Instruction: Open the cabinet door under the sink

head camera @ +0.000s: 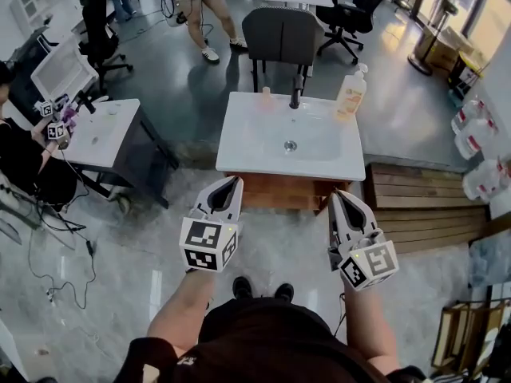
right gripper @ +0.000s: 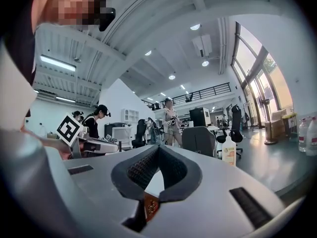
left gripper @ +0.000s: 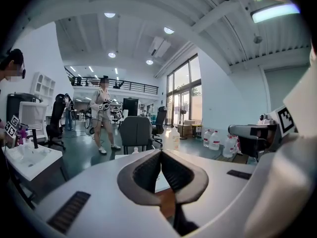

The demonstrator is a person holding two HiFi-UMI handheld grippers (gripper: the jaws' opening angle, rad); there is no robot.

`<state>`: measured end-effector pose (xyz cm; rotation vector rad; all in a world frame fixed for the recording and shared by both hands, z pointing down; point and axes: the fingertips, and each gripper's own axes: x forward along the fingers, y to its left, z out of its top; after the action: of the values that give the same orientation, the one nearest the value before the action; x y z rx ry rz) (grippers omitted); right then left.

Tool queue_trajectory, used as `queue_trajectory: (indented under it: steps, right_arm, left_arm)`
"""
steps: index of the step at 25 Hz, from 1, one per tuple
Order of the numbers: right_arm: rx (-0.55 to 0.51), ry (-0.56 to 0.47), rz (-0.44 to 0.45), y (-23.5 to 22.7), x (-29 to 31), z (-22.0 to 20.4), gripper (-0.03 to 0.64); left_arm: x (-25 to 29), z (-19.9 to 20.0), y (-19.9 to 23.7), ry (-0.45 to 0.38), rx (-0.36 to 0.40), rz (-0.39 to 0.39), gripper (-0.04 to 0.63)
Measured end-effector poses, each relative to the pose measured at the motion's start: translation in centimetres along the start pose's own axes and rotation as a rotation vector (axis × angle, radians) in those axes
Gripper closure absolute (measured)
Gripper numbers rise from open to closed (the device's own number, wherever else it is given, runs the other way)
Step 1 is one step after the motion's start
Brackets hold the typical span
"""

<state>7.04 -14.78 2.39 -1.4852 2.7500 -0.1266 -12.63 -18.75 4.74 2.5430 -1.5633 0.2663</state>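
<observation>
A white sink (head camera: 247,152) sits on a brown wooden cabinet (head camera: 279,191). Only a narrow strip of the cabinet front shows below the basin's front edge, and it looks closed. My left gripper (head camera: 234,180) hovers just before the left part of that front, its jaws shut on nothing. My right gripper (head camera: 333,194) hangs before the right part, also shut and empty. In the left gripper view the pads of the left gripper (left gripper: 161,151) meet, with a sliver of brown wood showing beneath them. The right gripper view likewise has the right gripper (right gripper: 158,147) closed tip to tip.
A faucet (head camera: 296,92), a soap bottle (head camera: 351,92) and a small bottle (head camera: 266,96) stand at the sink's back. A grey chair (head camera: 279,38) is behind it, wooden slats (head camera: 423,206) to its right, and a second sink table (head camera: 104,134) with a person to its left.
</observation>
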Motion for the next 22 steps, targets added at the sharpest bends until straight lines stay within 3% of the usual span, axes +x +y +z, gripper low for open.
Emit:
queue_trajectory:
  steps: [22]
  right_arm:
    - [-0.013, 0.028, 0.013, 0.3, 0.8, -1.2, 0.606]
  left_arm:
    - [0.7, -0.8, 0.4, 0.034, 0.025, -0.010, 0.577]
